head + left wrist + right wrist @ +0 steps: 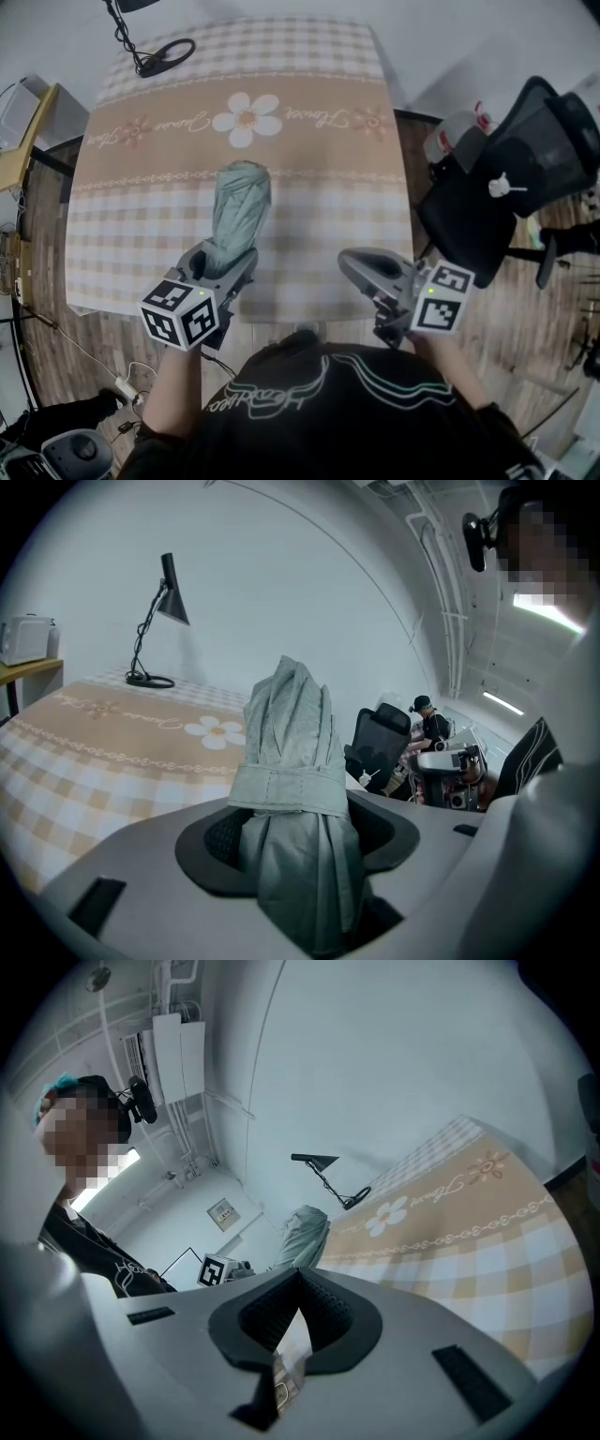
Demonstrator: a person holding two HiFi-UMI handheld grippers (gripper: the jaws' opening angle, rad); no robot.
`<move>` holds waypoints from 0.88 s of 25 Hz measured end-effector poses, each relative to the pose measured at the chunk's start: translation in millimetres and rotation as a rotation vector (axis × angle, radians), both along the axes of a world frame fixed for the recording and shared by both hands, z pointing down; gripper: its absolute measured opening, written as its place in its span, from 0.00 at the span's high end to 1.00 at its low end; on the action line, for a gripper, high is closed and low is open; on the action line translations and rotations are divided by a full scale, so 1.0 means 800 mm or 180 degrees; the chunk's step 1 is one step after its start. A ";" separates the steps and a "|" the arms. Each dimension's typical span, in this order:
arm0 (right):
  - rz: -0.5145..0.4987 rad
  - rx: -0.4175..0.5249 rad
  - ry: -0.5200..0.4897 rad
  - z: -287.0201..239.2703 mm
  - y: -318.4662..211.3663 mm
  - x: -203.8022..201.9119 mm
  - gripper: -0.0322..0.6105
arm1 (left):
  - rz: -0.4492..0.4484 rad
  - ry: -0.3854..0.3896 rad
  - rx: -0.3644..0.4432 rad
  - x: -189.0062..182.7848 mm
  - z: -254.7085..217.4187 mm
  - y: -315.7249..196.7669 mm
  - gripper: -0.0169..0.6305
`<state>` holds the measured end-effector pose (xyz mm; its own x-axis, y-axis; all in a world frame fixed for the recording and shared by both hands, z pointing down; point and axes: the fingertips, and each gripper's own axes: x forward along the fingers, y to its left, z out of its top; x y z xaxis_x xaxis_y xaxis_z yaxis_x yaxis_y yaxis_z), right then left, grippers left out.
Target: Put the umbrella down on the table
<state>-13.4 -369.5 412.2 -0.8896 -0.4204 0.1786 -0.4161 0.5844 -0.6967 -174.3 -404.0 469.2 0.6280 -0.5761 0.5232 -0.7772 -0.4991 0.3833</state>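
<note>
At the far left edge, a black desk lamp point(157, 56) stands with its round base on the back corner of the tabletop point(319, 202). The tabletop is covered with a checked cloth in beige and white, with a white flower print point(247, 119) in a brown band.

In front of this, near the left of the front edge, is the left hand-held gripper point(225, 260). Its jaws stand wide apart and they press from both sides on the umbrella point(240, 208). The umbrella is folded, grey-green, and a strap point(289, 791) of the same cloth wraps around it just above the jaws. It points away from the person, over the checked part of the cloth, and its far end reaches close to the brown band. I cannot tell if the far end touches the cloth or is a little above it.

To the right, well apart from the umbrella, the right hand-held gripper point(360, 266) is over the front edge of the tabletop. Its jaws are together at the tips and nothing is between them.

At the far right, beside the tabletop, a black office chair point(511, 183) stands on the wooden floor point(511, 319).
</note>
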 end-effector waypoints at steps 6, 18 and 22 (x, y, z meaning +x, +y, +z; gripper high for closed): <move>0.0003 -0.0065 -0.0006 0.013 -0.010 -0.004 0.93 | 0.0030 -0.0205 -0.0135 -0.002 0.038 -0.010 0.57; 0.0054 -0.0218 0.0092 0.029 -0.018 -0.002 0.93 | 0.0135 -0.0632 -0.0433 -0.009 0.114 -0.011 0.57; 0.0026 -0.0242 0.0109 0.031 -0.020 -0.007 0.93 | 0.0197 -0.0876 -0.0458 -0.012 0.133 -0.012 0.57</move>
<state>-19.1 -385.6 436.8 -0.8791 -0.4116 0.2406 -0.4449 0.5269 -0.7242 -183.5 -413.4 575.8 0.4831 -0.4490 0.7517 -0.8313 -0.5046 0.2328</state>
